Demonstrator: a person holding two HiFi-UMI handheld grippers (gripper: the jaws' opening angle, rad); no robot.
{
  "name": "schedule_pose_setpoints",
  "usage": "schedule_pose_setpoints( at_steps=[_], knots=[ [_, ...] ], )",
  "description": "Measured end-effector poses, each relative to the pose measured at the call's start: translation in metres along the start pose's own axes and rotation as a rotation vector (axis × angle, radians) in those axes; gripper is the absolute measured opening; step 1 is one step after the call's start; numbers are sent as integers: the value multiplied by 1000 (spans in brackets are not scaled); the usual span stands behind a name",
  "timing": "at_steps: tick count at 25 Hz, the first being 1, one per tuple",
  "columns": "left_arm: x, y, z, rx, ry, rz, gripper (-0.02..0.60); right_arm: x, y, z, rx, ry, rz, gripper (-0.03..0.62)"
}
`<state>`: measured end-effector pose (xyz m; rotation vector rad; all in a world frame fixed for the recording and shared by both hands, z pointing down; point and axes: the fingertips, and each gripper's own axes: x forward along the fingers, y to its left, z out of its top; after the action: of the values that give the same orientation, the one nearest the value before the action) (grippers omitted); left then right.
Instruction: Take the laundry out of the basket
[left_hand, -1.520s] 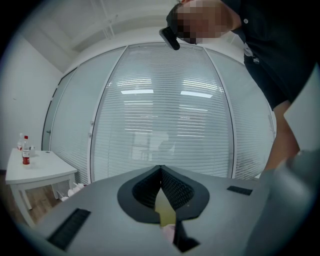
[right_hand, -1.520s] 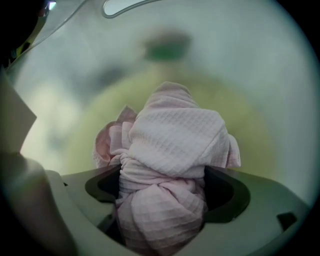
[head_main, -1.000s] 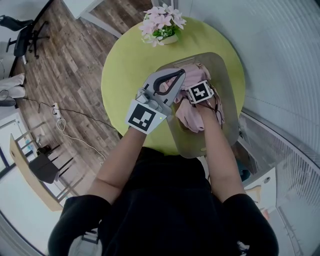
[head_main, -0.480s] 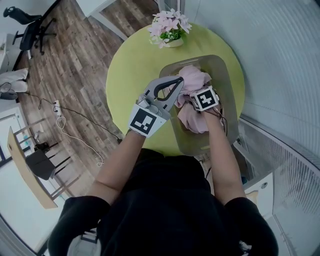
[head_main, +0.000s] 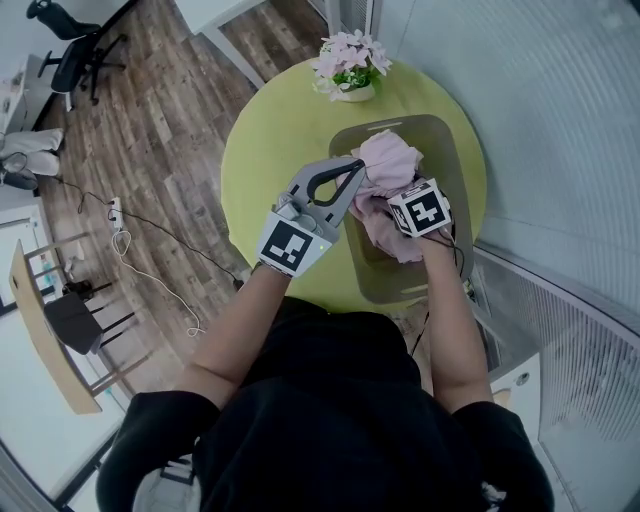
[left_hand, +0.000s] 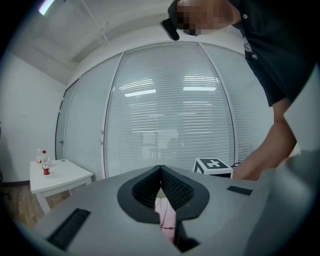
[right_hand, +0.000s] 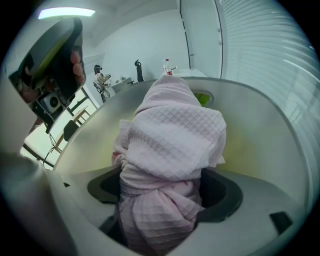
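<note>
Soft, light waffle-weave towel (right_hand: 172, 150): it will sag and trail, so a gathered bunch is the best hold. The right gripper (right_hand: 165, 192) pinches exactly such a bunch, which rises ahead of it, inside the basket (right_hand: 260, 135) on the green tabletop (head_main: 270, 150). The left gripper (left_hand: 160, 172), just left of the cloth, has its tips pressed together, with pink showing through the gap behind them. Compared with a second ago, the right gripper has drawn back and the towel stands more bundled.

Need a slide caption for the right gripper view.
Right gripper shut on a bunched pink waffle-weave towel, with the wall of the grey basket curving behind it.
</note>
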<state>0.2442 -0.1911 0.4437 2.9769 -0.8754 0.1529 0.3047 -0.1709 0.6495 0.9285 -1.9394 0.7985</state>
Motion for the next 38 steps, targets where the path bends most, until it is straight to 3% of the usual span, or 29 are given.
schedule_pose_setpoints(
  at_steps=[11, 22, 29, 38],
  knots=[
    [-33, -3, 24, 24, -32, 49, 10, -59, 31, 30, -99, -73, 9, 454],
    [-65, 13, 35, 13, -74, 21, 10, -110, 59, 67, -113, -89, -51, 454],
    [-100, 24, 62, 50, -112, 23, 10, -137, 97, 95, -130, -112, -63, 454],
    [-155, 50, 90, 75, -153, 89, 9, -153, 153, 140, -196, -136, -66, 454]
  ],
)
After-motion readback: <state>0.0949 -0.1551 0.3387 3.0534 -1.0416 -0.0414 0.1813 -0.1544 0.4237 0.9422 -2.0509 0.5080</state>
